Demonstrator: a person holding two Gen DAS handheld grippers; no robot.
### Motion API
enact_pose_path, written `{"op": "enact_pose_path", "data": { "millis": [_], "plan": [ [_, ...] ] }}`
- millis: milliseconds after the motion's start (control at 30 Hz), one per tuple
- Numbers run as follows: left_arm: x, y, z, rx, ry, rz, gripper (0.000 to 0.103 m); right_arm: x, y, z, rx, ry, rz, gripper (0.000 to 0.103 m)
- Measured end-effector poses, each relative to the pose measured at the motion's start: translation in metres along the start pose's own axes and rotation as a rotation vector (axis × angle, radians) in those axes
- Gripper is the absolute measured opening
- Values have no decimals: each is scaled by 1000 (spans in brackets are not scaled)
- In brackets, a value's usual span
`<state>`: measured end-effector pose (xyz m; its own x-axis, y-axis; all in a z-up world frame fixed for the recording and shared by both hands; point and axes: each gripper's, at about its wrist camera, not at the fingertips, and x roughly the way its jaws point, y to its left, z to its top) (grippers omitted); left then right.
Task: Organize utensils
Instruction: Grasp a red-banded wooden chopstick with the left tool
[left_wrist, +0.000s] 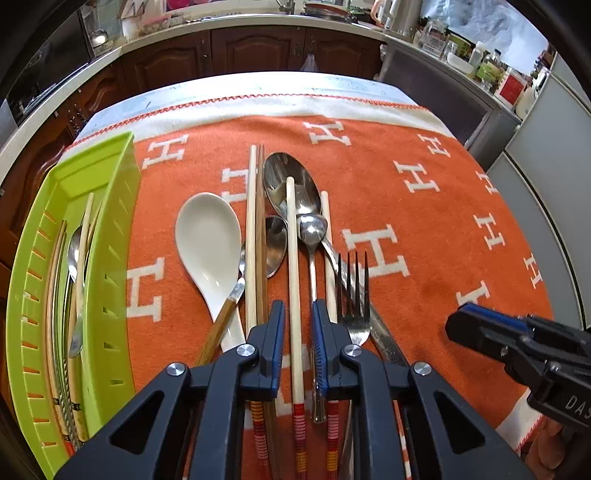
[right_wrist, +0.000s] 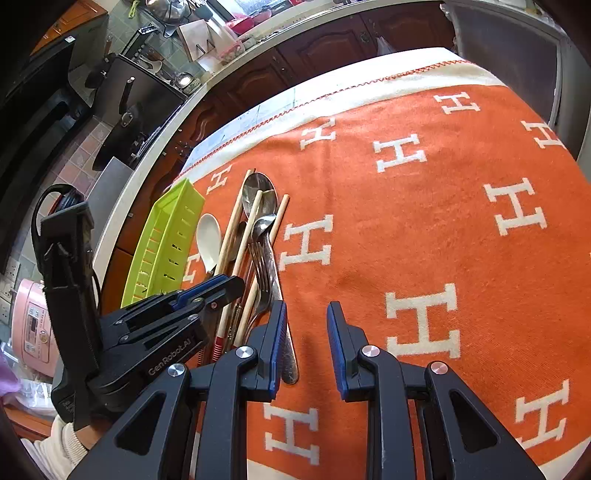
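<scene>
A heap of utensils lies on the orange cloth (left_wrist: 424, 221): a white ceramic spoon (left_wrist: 208, 236), a large metal spoon (left_wrist: 277, 173), smaller spoons, a fork (left_wrist: 356, 306) and several pale chopsticks. My left gripper (left_wrist: 298, 306) points down over the heap with one chopstick (left_wrist: 293, 240) running between its jaws. A thin strip of cloth shows on each side, so the pads do not press on it. My right gripper (right_wrist: 306, 306) hovers open over bare cloth just right of the heap, holding nothing. From that view the left gripper (right_wrist: 232, 282) sits over the handles.
A lime green slotted tray (left_wrist: 110, 221) stands left of the heap and holds chopsticks and a metal spoon (left_wrist: 74, 251). The cloth's far edge borders dark wooden cabinets (left_wrist: 258, 51). A pink cooker (right_wrist: 33, 325) stands off to the left, beyond the table.
</scene>
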<state>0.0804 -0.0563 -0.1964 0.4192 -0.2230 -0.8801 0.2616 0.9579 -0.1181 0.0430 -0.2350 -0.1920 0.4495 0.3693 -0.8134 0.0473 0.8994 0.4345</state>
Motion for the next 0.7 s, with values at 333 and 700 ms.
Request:
{"op": "enact_pose_path", "data": {
  "millis": [333, 700],
  "plan": [
    [4, 5, 6, -9, -29, 0, 14, 11, -6, -1, 8, 14, 4, 22],
    [10, -3, 0, 51, -48, 81, 22, 15, -5, -1, -5, 17, 15, 22]
  ]
}}
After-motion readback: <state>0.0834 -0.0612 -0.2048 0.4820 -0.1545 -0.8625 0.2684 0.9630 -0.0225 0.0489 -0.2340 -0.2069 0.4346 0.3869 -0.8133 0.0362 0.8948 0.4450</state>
